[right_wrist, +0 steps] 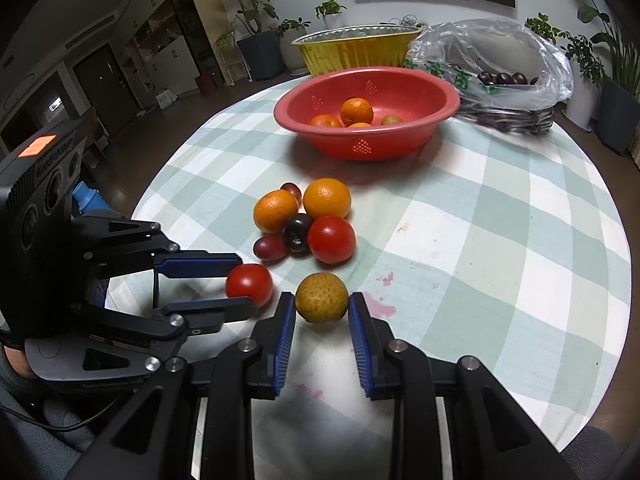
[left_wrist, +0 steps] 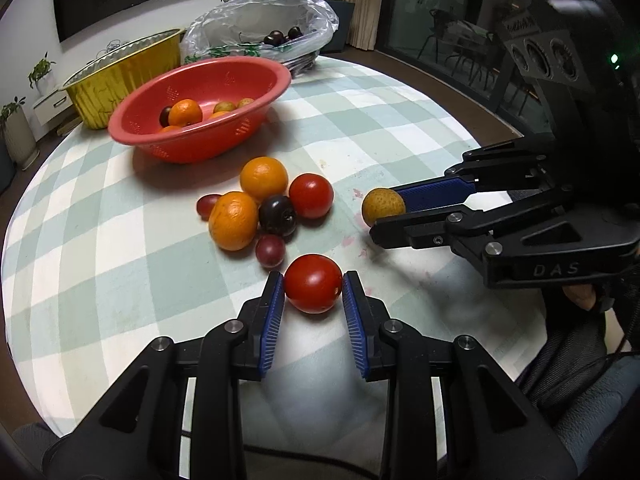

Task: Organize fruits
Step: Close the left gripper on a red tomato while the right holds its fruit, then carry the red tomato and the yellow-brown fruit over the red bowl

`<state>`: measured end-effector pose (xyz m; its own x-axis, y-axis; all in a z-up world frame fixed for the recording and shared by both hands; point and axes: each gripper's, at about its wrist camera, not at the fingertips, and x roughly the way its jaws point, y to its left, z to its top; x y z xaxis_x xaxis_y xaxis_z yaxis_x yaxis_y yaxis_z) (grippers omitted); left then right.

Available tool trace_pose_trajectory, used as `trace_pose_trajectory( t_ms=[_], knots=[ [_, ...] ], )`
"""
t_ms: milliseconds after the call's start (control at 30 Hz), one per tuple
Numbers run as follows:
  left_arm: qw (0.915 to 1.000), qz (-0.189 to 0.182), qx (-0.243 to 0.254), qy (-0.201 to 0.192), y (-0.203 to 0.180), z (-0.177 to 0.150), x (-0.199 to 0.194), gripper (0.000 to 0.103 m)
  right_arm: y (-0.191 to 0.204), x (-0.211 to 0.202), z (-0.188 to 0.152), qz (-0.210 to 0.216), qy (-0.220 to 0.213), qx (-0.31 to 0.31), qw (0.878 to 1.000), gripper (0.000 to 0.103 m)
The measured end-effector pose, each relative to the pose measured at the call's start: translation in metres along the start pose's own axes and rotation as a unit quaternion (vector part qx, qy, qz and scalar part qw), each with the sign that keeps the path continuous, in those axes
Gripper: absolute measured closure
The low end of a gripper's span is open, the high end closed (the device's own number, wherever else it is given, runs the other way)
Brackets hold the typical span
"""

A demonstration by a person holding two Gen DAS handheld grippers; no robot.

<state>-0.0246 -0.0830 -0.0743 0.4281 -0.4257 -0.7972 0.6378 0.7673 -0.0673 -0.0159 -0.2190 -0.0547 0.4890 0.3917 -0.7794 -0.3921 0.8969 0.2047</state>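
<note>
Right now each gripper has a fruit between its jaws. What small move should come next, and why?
Probably close both and lift. The left gripper brackets a red tomato, the right gripper a yellow-brown speckled fruit, and each fruit sits centred between blue pads that look at or just short of contact. Both fruits appear to rest on the checked tablecloth, short of the red colander bowl holding oranges.

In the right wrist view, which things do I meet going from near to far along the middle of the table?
Right hand-held gripper → yellow-brown fruit → red tomato → orange → red colander bowl → golden foil tray.
</note>
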Motion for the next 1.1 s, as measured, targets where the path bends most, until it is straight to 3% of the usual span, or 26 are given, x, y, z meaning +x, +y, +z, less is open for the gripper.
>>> trace_pose_trajectory(
  t_ms=[667, 867, 1100],
  knots=[
    [0.9968, 0.019, -0.054, -0.056, 0.084, 0.025, -0.051, 0.075, -0.01, -0.007, 0.017, -0.027, -0.003, 0.011, 1.0, 0.073],
    [0.997, 0.018, -0.035, -0.068, 0.092, 0.052, -0.052, 0.075, -0.013, -0.011, 0.035, -0.032, -0.013, 0.009, 0.999, 0.073],
    [0.9968, 0.02, -0.011, -0.077, 0.108, 0.108, -0.042, 0.075, -0.012, -0.024, 0.079, -0.047, -0.041, -0.004, 0.998, 0.073]
  ],
)
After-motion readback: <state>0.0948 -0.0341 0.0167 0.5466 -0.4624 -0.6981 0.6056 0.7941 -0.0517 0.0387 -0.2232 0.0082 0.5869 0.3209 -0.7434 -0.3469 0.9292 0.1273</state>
